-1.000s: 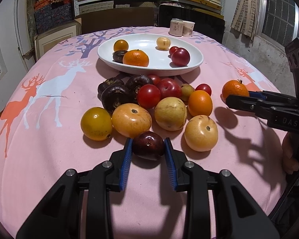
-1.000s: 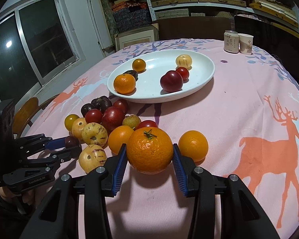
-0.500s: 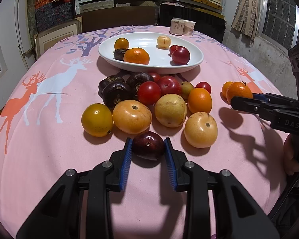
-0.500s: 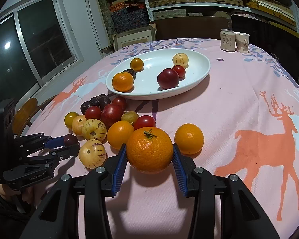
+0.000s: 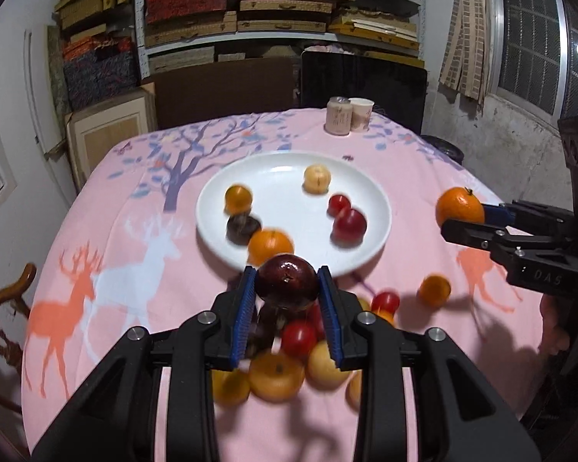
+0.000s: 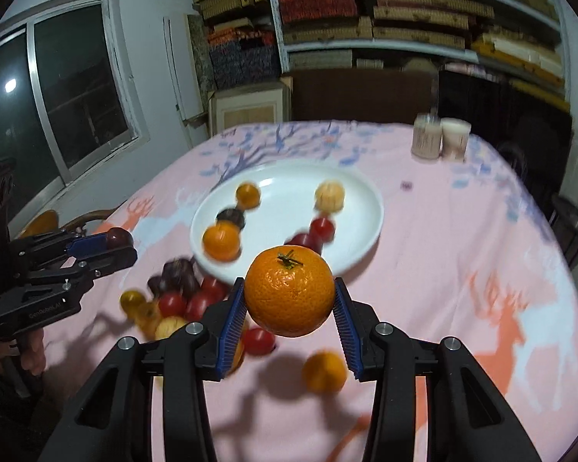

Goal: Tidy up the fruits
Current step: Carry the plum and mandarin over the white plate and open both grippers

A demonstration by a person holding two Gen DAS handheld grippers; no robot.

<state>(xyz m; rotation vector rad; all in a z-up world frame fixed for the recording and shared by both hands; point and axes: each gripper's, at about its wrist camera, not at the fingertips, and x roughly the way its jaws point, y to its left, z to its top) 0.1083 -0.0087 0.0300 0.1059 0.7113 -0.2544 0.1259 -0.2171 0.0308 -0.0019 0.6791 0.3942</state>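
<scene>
Carrying both fruits toward the white plate (image 5: 373, 200) at the table's centre: keep them level, clear the near rim, set each on bare porcelain. Your left gripper (image 5: 287, 288) pinches a dark plum (image 5: 287, 283) narrowly; your right gripper (image 6: 289, 300), spread wider, clamps a mandarin (image 6: 289, 296), both held above the cloth

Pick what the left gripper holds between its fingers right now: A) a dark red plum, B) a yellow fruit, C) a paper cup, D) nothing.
A: in the left wrist view the left gripper is closed on a dark red plum, its blue-padded fingers pressing both sides.
</scene>
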